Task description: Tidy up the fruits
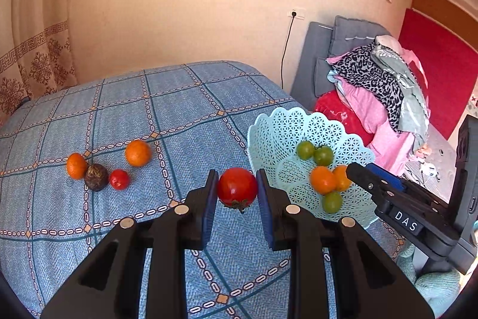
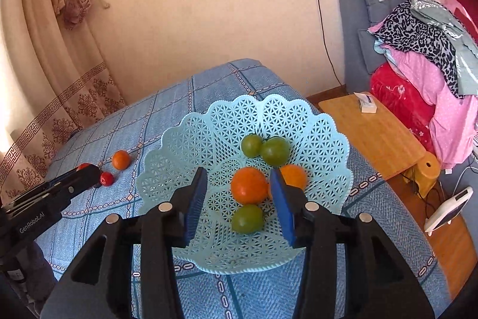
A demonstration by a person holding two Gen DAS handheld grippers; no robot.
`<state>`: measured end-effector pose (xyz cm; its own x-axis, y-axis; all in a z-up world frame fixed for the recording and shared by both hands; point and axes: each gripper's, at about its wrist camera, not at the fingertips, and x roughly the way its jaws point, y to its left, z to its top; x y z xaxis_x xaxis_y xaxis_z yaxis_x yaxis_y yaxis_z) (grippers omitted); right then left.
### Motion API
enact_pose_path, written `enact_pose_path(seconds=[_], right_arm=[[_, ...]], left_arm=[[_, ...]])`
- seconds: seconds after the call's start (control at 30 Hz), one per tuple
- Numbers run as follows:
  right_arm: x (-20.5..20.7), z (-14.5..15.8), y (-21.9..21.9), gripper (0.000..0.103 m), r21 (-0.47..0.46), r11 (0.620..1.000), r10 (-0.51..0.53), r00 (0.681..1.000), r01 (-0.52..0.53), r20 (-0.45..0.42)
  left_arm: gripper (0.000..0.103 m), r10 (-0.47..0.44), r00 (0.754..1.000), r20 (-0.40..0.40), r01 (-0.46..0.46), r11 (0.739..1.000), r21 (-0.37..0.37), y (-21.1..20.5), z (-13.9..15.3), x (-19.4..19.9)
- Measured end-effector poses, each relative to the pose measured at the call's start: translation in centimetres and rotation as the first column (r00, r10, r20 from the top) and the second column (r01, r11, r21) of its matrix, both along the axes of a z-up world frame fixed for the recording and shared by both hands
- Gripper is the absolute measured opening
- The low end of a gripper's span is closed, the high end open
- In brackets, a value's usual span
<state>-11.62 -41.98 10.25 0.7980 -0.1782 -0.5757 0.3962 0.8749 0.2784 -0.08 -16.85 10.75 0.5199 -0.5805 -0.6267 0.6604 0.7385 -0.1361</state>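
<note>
While left claw [image 1: 236, 193] pinches a red tomato [image 1: 237, 187] above the blue cloth beside the basket [image 1: 277, 127], right claw [image 2: 237, 193] hangs spread wide, empty, over the basket's fruit.

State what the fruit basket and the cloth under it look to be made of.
Basket: likely moulded plastic, pale turquoise, semi-matte; its pierced lattice wall and scalloped rim hold a stiff shape. Cloth: likely woven fabric, blue, matte; a herringbone-like texture and printed check lines show.
</note>
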Motion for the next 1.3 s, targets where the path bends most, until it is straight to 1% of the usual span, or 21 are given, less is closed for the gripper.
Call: enact_pose_path(seconds=[0.13,0.3,0.5,0.6,0.63,0.67,0.7,0.73,0.8,0.87,0.93,0.97,1.1,1.3], right_arm=[[-0.5,0.7,-1.0,0.045,0.002,0.999,-0.046,0.999,0.046,0.019],[-0.9,0.8,-2.1,0.045,0.023,0.996,-0.084,0.996,0.084,0.024],[-1.2,1.0,-2.3,0.045,0.021,0.995,-0.1,0.995,0.099,0.029],[-1.4,1.2,-2.2,0.049,0.01,0.995,-0.104,0.994,0.104,0.036],[-1.5,1.3,-2.2,0.054,0.004,0.994,-0.107,0.993,0.107,0.042],[-1.5,1.4,-2.2,0.055,-0.003,0.994,-0.11,0.993,0.111,0.047],[-1.6,1.4,-2.1,0.055,-0.008,0.994,-0.111,0.993,0.112,0.05],[-1.6,1.5,-2.1,0.055,-0.006,0.994,-0.111,0.992,0.111,0.052],[-1.7,1.5,-2.2,0.055,0.004,0.994,-0.112,0.992,0.112,0.055],[-1.7,1.4,-2.1,0.057,0.006,0.994,-0.113,0.992,0.113,0.056],[-1.6,1.4,-2.0,0.06,0.003,0.993,-0.114,0.992,0.114,0.059],[-1.6,1.4,-2.0,0.063,0.002,0.993,-0.115,0.991,0.115,0.062],[-1.6,1.4,-1.7,0.064,-0.002,0.994,-0.113,0.991,0.114,0.068],[-1.7,1.4,-1.6,0.068,0.003,0.993,-0.12,0.99,0.121,0.075]], left_arm=[[0.026,-0.037,0.999,0.004,0.037,0.999,0.001,-1.8,0.1,-0.8],[0.026,-0.085,0.996,0.001,0.085,0.996,0.01,-4.0,-0.2,-1.6],[0.026,-0.153,0.988,0.005,0.153,0.988,0.028,-5.9,-0.9,-3.2],[0.027,-0.174,0.985,0.001,0.174,0.984,0.043,-6.4,-1.5,-3.7],[0.03,-0.174,0.985,-0.003,0.174,0.984,0.045,-6.5,-1.6,-3.7],[0.047,-0.168,0.986,-0.006,0.169,0.985,0.041,-6.4,-1.7,-3.7],[0.066,-0.157,0.988,-0.003,0.157,0.987,0.034,-6.4,-1.7,-3.7],[0.068,-0.143,0.99,0.01,0.142,0.989,0.031,-6.3,-1.7,-3.6],[0.068,-0.127,0.991,0.041,0.125,0.991,0.05,-6.2,-1.6,-3.7],[0.068,-0.122,0.991,0.046,0.12,0.991,0.051,-6.0,-1.5,-3.6],[0.072,-0.112,0.993,0.047,0.11,0.993,0.045,-5.7,-1.4,-3.4],[0.077,-0.103,0.993,0.05,0.101,0.994,0.041,-5.4,-1.3,-3.2],[0.087,-0.065,0.996,0.053,0.064,0.998,0.022,-4.3,-0.7,-2.5],[0.088,-0.005,0.999,0.039,0.005,1.0,-0.009,-2.6,0.1,-1.0]])
